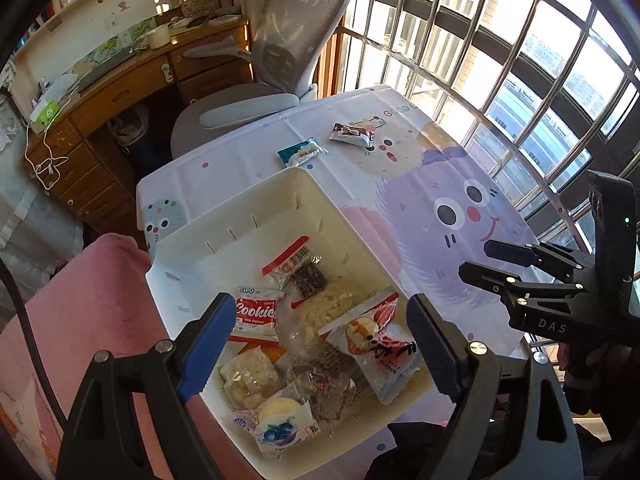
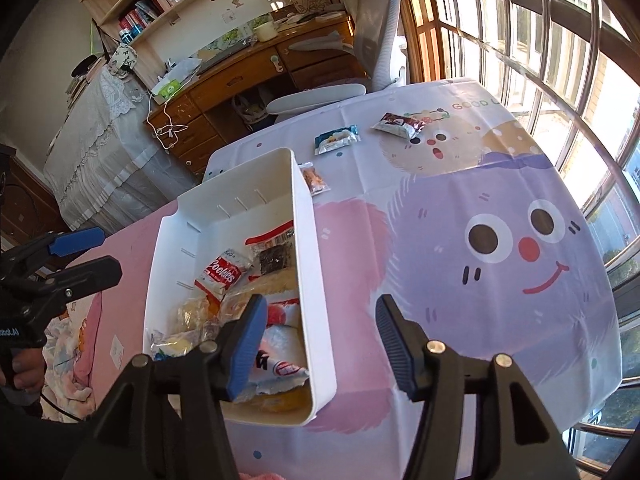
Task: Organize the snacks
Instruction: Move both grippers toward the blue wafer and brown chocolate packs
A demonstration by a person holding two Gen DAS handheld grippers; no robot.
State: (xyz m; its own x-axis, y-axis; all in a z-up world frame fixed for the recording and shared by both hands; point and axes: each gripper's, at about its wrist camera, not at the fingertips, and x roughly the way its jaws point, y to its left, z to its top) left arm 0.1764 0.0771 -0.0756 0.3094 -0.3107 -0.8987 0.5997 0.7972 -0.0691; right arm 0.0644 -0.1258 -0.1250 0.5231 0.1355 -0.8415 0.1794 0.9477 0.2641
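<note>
A white bin [image 1: 256, 204] [image 2: 316, 280] stands on the cartoon tablecloth [image 1: 440, 264] [image 2: 500, 320] and holds several snack packets, among them a red Cookies pack [image 1: 256, 314] [image 2: 220, 276]. Loose on the cloth beyond the bin lie a blue-white packet [image 1: 302, 152] [image 2: 335, 140], a dark red packet [image 1: 353, 134] [image 2: 400, 124] and a small orange snack bag [image 2: 314, 178] by the bin's far corner. My left gripper [image 1: 320, 344] [image 2: 84, 254] is open and empty above the bin's near end. My right gripper [image 2: 320, 344] [image 1: 476, 258] is open and empty over the bin's right wall.
A grey office chair [image 1: 280, 48] [image 2: 376, 32] stands at the table's far edge, with a wooden desk [image 1: 132, 84] [image 2: 248, 72] behind it. Barred windows [image 1: 520, 60] run along the right. A pink cover [image 1: 80, 320] lies to the bin's left.
</note>
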